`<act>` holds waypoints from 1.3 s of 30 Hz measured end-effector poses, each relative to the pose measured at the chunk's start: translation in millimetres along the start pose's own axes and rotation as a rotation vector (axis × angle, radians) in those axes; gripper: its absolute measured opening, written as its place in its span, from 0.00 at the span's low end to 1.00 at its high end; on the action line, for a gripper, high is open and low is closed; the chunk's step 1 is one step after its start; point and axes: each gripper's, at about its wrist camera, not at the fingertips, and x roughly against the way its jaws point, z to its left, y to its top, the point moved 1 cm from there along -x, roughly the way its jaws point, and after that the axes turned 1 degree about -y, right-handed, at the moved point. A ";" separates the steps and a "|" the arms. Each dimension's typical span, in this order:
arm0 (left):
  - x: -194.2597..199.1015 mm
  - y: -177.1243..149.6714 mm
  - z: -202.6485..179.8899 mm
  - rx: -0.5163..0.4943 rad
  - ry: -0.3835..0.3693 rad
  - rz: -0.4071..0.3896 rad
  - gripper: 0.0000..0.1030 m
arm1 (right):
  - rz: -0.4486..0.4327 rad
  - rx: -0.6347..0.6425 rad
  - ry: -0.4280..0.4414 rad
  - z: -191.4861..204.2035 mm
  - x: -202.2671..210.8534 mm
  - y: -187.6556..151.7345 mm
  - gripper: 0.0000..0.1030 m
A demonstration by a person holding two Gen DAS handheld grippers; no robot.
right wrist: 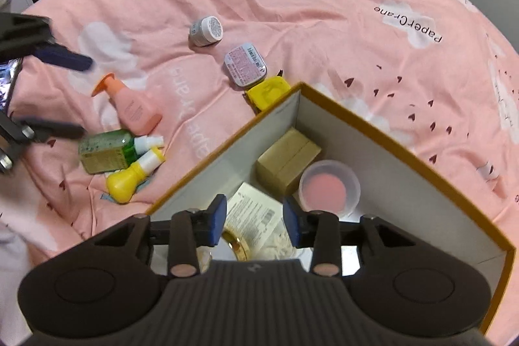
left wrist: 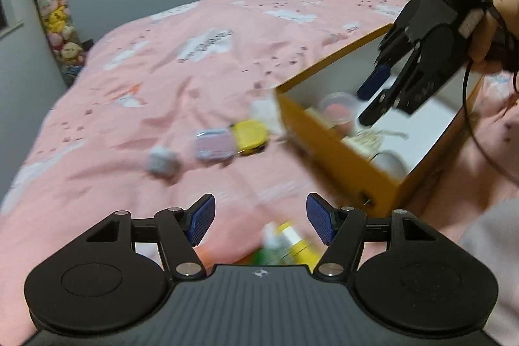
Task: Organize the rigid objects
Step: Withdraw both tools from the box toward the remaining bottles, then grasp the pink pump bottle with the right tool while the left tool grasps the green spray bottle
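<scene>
The right gripper (right wrist: 254, 218) hangs over the yellow-rimmed box (right wrist: 382, 132) at lower centre, jaws parted and empty. The left gripper (left wrist: 259, 221) stands wide, holding nothing. Still outside the box, at centre left of the right wrist view, lie the green bottle (right wrist: 105, 153) and yellow bottle (right wrist: 131, 179), touching. Both are probably light, stiff plastic with smooth, slippery sides. Grasp across the body's middle, not the narrow white caps.
</scene>
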 end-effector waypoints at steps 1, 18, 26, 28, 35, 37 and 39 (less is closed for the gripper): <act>3.9 -4.4 4.6 -0.017 0.013 0.003 0.75 | -0.001 -0.005 0.000 1.2 0.7 3.7 0.37; 13.4 -59.4 45.7 -0.151 0.168 0.107 0.77 | -0.026 0.100 0.120 62.2 -25.0 79.4 0.45; 15.2 -39.7 50.1 -0.247 0.193 0.050 0.81 | 0.093 0.114 0.184 89.8 -73.4 83.0 0.44; 11.5 -35.6 48.4 -0.269 0.173 0.051 0.81 | 0.113 0.113 0.196 93.5 -82.1 81.2 0.44; -2.0 -27.7 43.6 -0.292 0.100 0.081 0.81 | 0.109 0.169 0.229 107.6 -99.8 86.8 0.44; -5.8 -27.5 44.3 -0.287 0.089 0.093 0.81 | 0.102 0.205 0.234 112.1 -103.1 91.7 0.45; -9.8 -28.4 44.7 -0.288 0.085 0.103 0.81 | 0.096 0.237 0.243 116.8 -107.3 95.6 0.46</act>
